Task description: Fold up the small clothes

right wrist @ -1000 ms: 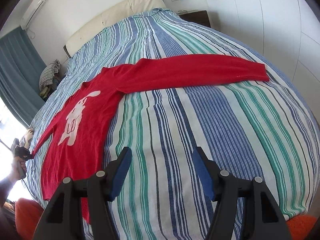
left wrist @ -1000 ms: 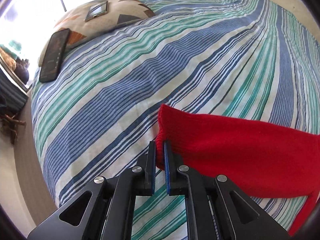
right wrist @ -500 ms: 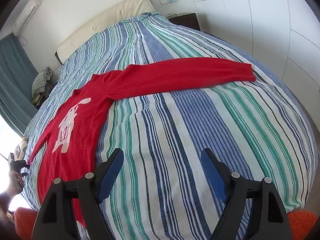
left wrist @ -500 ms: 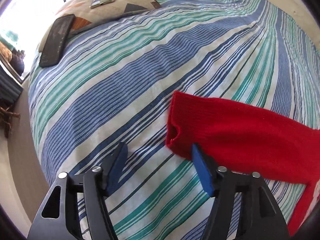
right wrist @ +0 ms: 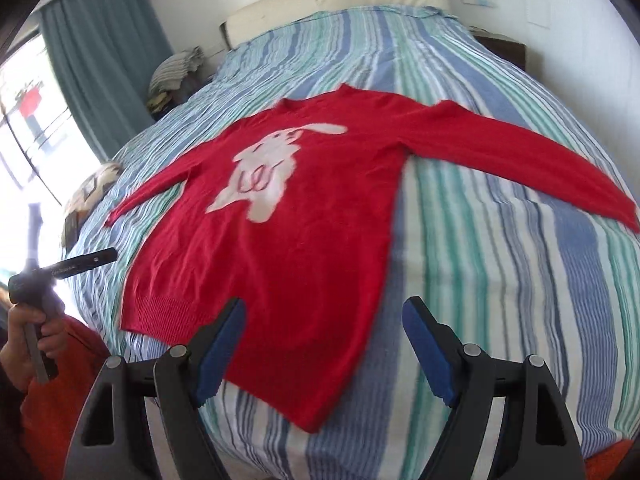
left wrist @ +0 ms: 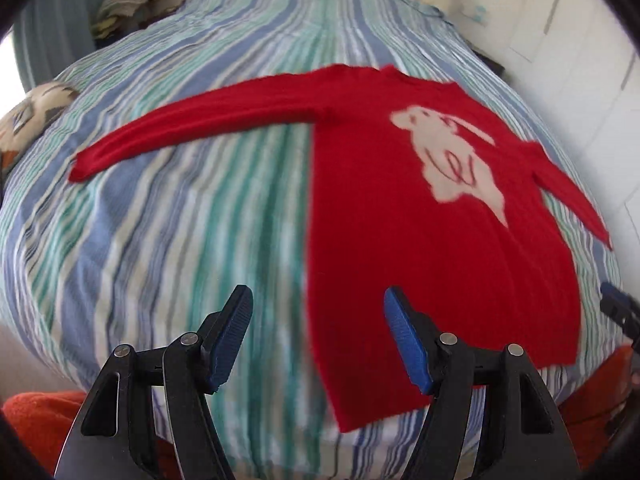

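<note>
Striped bed (left wrist: 168, 240), red sweater (left wrist: 400, 240) flat, both hand-held grippers wide apart, empty.

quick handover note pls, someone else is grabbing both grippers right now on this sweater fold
Left gripper: open, empty, its jaws have just opened, above the hem's left corner.
Right gripper: open, empty, above the hem's right side.
Red sweater: flat on the striped bed, front up, white animal print showing, both sleeves spread out sideways, hem nearest you.
Done: the sweater is laid out flat.
Left: all folds. I would probably bring the sleeves in over the body first, then fold the hem toward the collar.
</note>
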The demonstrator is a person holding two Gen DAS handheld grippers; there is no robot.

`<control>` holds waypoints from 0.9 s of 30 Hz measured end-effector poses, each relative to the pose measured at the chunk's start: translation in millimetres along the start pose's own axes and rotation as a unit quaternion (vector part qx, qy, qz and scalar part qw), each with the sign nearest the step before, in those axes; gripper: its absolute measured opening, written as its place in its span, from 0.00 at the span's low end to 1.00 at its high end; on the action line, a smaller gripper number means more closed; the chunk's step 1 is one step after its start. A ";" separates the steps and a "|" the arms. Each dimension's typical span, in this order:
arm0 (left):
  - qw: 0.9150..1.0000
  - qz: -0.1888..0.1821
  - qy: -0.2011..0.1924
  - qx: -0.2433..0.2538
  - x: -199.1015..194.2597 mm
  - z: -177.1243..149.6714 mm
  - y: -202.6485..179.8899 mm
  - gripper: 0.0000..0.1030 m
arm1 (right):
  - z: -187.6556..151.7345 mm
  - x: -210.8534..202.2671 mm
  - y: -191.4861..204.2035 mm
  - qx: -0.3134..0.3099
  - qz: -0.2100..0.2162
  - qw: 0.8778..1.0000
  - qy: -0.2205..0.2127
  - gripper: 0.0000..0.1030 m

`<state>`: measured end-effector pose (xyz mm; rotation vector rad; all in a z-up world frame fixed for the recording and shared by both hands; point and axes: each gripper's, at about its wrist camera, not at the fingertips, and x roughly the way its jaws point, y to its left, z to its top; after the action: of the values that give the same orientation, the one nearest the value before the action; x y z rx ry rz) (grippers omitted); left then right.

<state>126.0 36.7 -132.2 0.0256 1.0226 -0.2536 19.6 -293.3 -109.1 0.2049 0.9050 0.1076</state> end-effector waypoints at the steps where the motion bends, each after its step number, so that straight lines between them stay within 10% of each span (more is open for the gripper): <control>1: 1.000 0.011 0.008 0.026 9.2 -9.0 -16.1 0.69 | -0.8 9.3 12.0 -0.022 0.003 1.000 0.012 0.77; 10: 0.997 0.036 0.045 0.049 12.2 -45.0 -13.4 0.73 | -50.8 45.6 17.9 -0.084 -0.057 0.987 0.123 0.82; 18: 0.994 0.068 -0.068 -0.042 -7.5 -19.8 31.2 0.89 | -23.5 -27.1 -61.9 0.116 -0.127 0.982 -0.073 0.84; 27: 0.986 0.100 0.001 -0.135 37.7 -15.5 81.4 0.89 | -57.1 -17.8 -144.2 0.299 -0.153 0.941 -0.032 0.84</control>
<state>149.6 110.4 -180.2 -0.1163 1.0411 0.0686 -35.5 -429.6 -161.6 0.6252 0.8753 -0.4696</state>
